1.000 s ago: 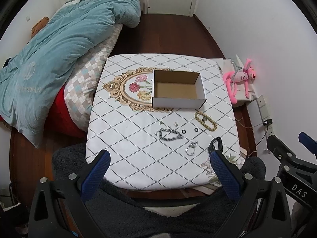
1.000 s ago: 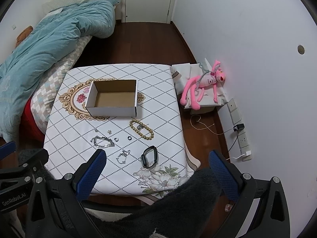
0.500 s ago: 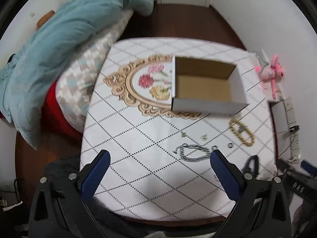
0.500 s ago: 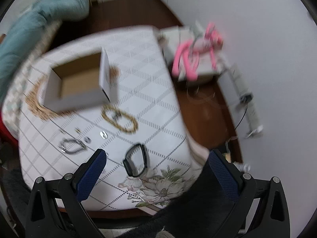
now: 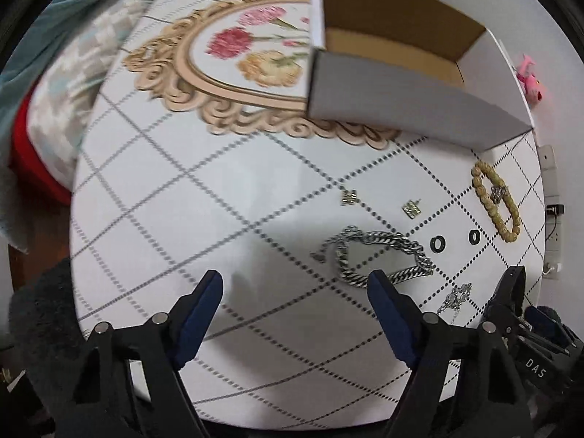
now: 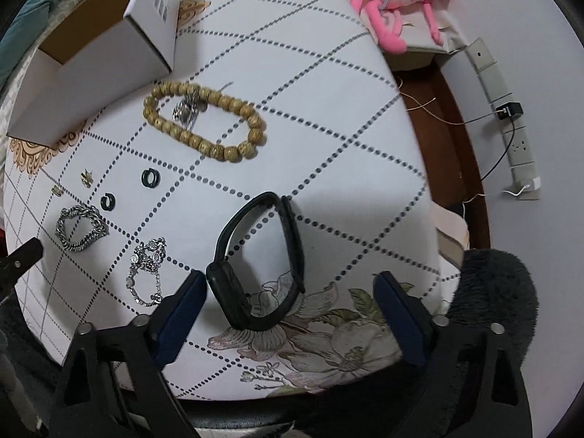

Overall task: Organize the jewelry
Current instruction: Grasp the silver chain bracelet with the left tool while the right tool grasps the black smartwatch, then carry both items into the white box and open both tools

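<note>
An open white cardboard box (image 5: pixel 401 84) (image 6: pixel 109 58) stands on the patterned table (image 5: pixel 182 219). In front of it lie a wooden bead bracelet (image 5: pixel 496 204) (image 6: pixel 204 124), two black rings (image 5: pixel 437 244) (image 6: pixel 150 177), two small gold pieces (image 5: pixel 349 197), a silver chain bracelet (image 5: pixel 379 255) (image 6: pixel 81 227), a thin silver chain (image 6: pixel 146 273) and a black wristband (image 6: pixel 262 259). My left gripper (image 5: pixel 295 292) is open, low over the table, its right finger by the silver chain bracelet. My right gripper (image 6: pixel 288 292) is open, with the wristband's near end between its fingers.
A pink plush toy (image 6: pixel 401 0) lies on a low white box right of the table. A power strip and cables (image 6: pixel 511 127) run along the wall. A bed with a teal duvet (image 5: pixel 36 36) stands left. Dark fuzzy fabric (image 6: pixel 492 292) lies at the near edge.
Both grippers have come forward and down towards the table. The left now hovers by the silver chain bracelet, the right has closed in around the black wristband. Both stay open.
</note>
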`<state>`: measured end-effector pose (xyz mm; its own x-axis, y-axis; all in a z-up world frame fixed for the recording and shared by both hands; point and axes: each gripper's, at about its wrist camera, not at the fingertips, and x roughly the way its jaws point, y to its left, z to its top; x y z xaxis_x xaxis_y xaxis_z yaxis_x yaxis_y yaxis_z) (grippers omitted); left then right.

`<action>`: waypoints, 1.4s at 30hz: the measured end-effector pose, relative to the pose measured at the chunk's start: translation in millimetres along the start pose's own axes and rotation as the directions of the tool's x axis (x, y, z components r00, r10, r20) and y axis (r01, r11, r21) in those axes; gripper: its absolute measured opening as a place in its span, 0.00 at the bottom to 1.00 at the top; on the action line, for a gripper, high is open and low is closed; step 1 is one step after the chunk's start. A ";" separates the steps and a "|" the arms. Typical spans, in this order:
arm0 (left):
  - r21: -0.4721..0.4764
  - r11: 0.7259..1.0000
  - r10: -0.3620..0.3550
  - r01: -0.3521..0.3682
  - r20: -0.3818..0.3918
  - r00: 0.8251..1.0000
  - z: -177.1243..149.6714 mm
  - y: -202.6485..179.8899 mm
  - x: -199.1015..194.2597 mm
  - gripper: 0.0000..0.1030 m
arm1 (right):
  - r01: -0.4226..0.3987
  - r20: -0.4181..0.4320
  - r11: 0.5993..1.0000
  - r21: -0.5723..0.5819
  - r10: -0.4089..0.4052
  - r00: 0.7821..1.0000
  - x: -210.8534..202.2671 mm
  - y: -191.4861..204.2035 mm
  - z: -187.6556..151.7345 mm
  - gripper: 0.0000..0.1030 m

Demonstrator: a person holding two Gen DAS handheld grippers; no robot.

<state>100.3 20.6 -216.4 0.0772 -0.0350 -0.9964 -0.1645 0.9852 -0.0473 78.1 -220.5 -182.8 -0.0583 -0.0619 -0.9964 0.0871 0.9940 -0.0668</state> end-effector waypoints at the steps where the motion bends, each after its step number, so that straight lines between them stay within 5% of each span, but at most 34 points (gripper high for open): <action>1: 0.005 1.000 -0.009 0.009 -0.006 1.000 0.1 -2.5 3.4 0.73 | -0.009 -0.003 1.000 0.000 0.009 1.000 0.8 1.1 0.0 0.79; 8: 0.060 0.998 0.012 -0.013 0.018 1.000 5.3 -17.3 13.3 0.54 | -0.011 0.016 0.999 -0.033 0.011 1.000 2.3 12.7 -1.5 0.51; 10: 0.096 0.995 0.025 -0.030 0.049 0.998 3.0 -22.5 10.3 0.35 | -0.012 0.027 0.999 -0.034 0.013 1.000 1.2 15.0 -1.9 0.50; 11: 0.116 0.993 0.021 -0.028 0.057 0.998 1.3 -25.7 9.1 0.15 | -0.013 0.029 0.999 -0.036 0.014 0.999 0.6 16.6 -1.8 0.48; 12: 0.126 0.992 0.019 -0.026 0.054 0.998 1.7 -28.9 8.1 0.06 | -0.013 0.031 0.999 -0.038 0.014 0.999 0.6 17.6 -0.3 0.46; 18: 0.118 0.993 -0.002 -0.006 0.071 0.998 -5.8 -29.2 3.6 0.05 | -0.031 0.053 0.999 -0.026 0.032 0.998 -3.2 20.0 -6.1 0.39; 31: 0.128 0.988 -0.105 0.085 0.156 0.982 -18.7 -25.2 -79.2 0.05 | -0.162 0.120 0.987 0.000 0.161 0.980 -36.1 3.2 -1.2 0.34; 42: 0.147 0.973 -0.209 0.175 0.259 0.943 18.7 -35.9 -136.3 0.05 | -0.324 0.174 0.944 -0.059 0.329 0.928 -89.4 11.8 26.6 0.33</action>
<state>114.1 -6.9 -77.6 0.3616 -0.1955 -0.9116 -0.0024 0.9776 -0.2106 110.9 -205.7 -95.8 0.1476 0.2541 -0.9558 0.0425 0.9639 0.2628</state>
